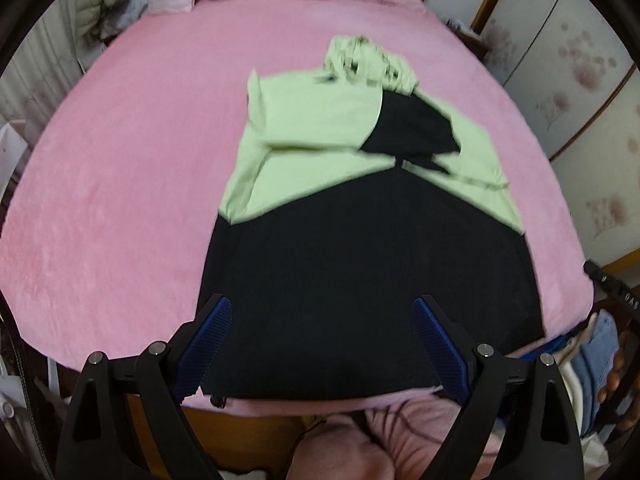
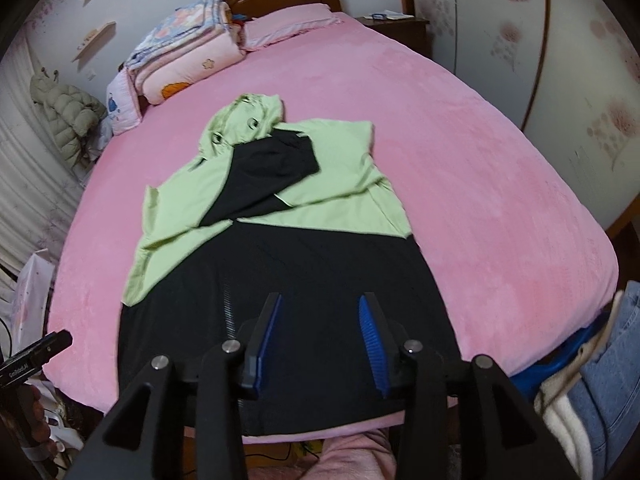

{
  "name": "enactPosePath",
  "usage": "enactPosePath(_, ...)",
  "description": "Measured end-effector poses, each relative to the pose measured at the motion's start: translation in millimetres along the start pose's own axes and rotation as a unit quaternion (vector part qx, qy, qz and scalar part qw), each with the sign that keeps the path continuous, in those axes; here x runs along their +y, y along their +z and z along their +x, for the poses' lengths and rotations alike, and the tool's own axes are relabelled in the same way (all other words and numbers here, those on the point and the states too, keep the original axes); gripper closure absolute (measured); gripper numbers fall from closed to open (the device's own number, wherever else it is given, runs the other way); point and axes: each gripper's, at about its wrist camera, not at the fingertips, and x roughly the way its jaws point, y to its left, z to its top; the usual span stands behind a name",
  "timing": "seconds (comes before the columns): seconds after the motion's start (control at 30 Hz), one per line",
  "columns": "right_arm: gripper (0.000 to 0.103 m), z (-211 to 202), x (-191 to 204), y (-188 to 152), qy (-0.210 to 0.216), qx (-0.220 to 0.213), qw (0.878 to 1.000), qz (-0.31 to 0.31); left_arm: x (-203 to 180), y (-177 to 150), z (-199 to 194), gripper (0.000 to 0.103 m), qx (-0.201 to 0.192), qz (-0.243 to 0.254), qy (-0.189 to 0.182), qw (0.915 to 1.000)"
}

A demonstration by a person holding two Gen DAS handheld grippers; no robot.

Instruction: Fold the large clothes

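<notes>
A large hoodie, light green on top and black below (image 1: 360, 272) (image 2: 280, 276), lies flat on the pink bed (image 1: 120, 200) (image 2: 480, 184). Its hood (image 1: 360, 60) (image 2: 244, 124) points toward the headboard, and both sleeves are folded across the chest. My left gripper (image 1: 322, 302) hovers open over the black hem near the left corner, jaws wide with nothing between them. My right gripper (image 2: 321, 296) hangs over the hem's middle, its blue pads (image 2: 370, 332) apart and gripping no cloth. The hem reaches the bed's near edge.
Folded quilts (image 2: 188, 60) and a pillow (image 2: 288, 24) sit at the head of the bed. A puffer jacket (image 2: 68, 116) hangs at the left. Wardrobe doors (image 2: 560, 60) stand on the right. A pile of clothes (image 2: 600, 380) lies by the bed's near right corner.
</notes>
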Motion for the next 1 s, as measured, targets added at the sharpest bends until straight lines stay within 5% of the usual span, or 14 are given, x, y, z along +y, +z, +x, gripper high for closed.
enactPosePath(0.3,0.063,43,-57,-42,-0.009,0.038,0.999,0.007,47,-42,73,0.020,0.068,-0.019,0.045,0.9965)
enactPosePath(0.6,0.062,93,-112,-63,-0.042,0.108,0.993,0.017,109,-61,118,0.020,0.098,-0.098,0.017,0.9903)
enactPosePath(1.0,0.062,126,-139,-63,-0.026,0.143,0.989,0.019,128,-73,143,0.020,0.110,-0.090,-0.005,0.9899)
